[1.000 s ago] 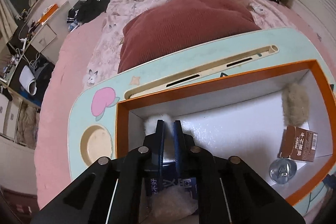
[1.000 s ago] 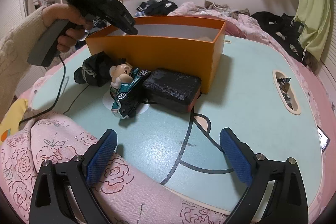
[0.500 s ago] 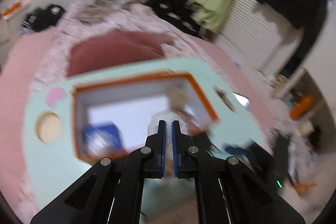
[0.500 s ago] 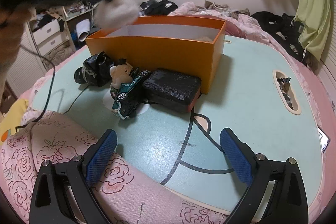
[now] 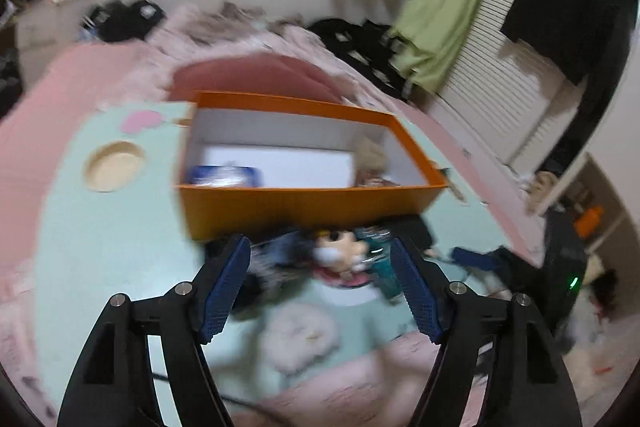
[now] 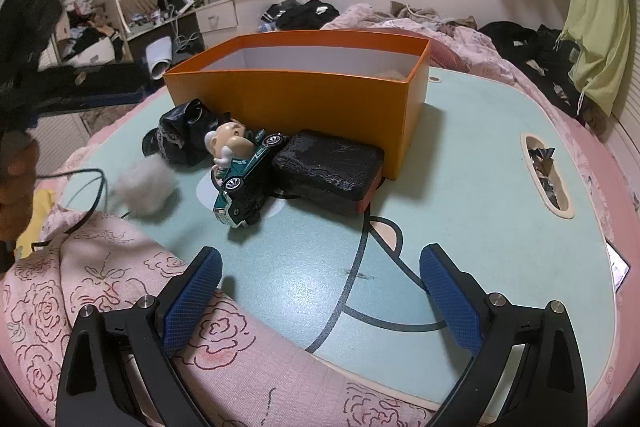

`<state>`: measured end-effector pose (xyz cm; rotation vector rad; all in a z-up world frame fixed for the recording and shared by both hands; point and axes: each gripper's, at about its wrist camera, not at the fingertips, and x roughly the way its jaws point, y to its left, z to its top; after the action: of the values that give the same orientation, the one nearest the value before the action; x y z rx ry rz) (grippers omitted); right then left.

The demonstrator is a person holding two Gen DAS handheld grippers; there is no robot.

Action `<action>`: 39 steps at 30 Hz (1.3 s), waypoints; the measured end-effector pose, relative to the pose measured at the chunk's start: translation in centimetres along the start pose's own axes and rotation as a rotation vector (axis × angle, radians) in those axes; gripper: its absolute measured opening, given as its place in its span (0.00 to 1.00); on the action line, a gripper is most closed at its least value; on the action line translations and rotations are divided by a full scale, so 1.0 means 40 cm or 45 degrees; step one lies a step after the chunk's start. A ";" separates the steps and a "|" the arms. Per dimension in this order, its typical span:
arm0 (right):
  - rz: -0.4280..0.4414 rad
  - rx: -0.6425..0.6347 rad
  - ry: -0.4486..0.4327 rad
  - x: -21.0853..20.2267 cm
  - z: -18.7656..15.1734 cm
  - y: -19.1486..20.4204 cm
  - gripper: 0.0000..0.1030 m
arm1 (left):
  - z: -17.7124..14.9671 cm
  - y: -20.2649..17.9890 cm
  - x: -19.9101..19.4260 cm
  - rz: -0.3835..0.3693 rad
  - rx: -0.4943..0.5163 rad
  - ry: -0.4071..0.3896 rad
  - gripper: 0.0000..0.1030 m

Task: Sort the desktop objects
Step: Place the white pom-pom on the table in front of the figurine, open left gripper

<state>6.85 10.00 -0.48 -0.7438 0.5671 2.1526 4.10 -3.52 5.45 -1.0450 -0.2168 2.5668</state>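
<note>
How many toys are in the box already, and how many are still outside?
Partly done. The orange box holds a blue packet and a tan fluffy thing. Nothing is held: the left gripper just opened, with a white puff below it. Still outside: car, figure, black case, black bag.
</note>
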 end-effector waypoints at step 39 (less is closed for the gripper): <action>-0.014 0.020 -0.010 -0.003 0.000 -0.002 0.98 | -0.141 -0.034 0.070 0.226 0.259 0.210 0.41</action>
<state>7.00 9.98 -0.41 -0.7281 0.5737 2.1376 6.56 -1.17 -0.01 -1.2372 0.1842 2.5704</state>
